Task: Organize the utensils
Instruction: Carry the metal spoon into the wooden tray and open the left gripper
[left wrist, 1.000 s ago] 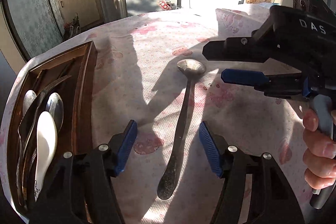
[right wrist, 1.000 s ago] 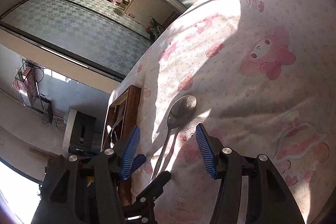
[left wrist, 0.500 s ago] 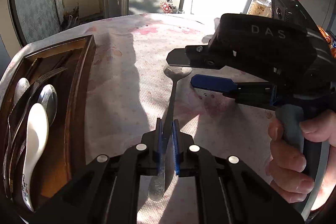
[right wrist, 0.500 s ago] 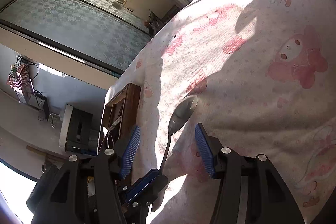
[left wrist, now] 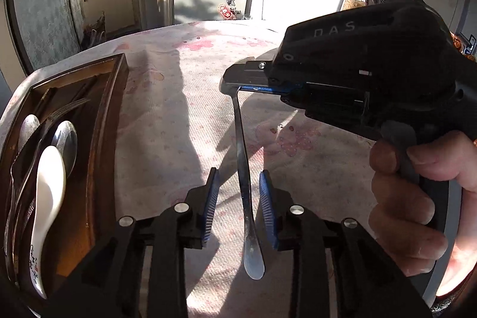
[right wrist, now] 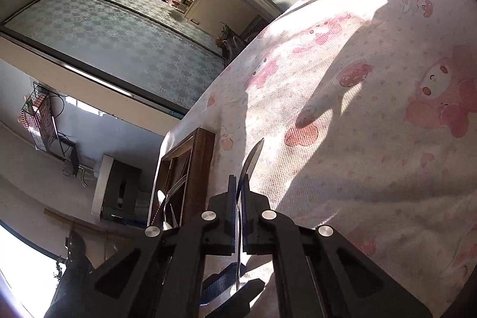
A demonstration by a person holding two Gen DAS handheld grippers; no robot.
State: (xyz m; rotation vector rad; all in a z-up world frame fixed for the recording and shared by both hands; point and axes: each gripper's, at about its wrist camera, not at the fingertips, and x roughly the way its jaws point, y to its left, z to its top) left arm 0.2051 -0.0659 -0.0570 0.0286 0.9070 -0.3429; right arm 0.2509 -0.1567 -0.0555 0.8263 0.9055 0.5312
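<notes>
Above tablecloth (left wrist: 179,139), spoon (left wrist: 243,169) lengthwise (bowl far)

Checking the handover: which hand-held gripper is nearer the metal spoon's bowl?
Right. The right hand-held gripper is shut on the metal spoon at its bowl; the left hand-held gripper straddles the handle, pads apart.

The right gripper (right wrist: 238,198) pinches a slim metal spoon (right wrist: 252,158) edge-on between blue ribbed pads, above the pink cartoon-print tablecloth (right wrist: 372,109). A dark wooden utensil tray (right wrist: 205,151) sits at nine o'clock.

Wooden tray (left wrist: 116,121) blocks the table's left edge; bare tablecloth (left wrist: 184,115) between tray and spoon (left wrist: 243,166) lies open.
</notes>
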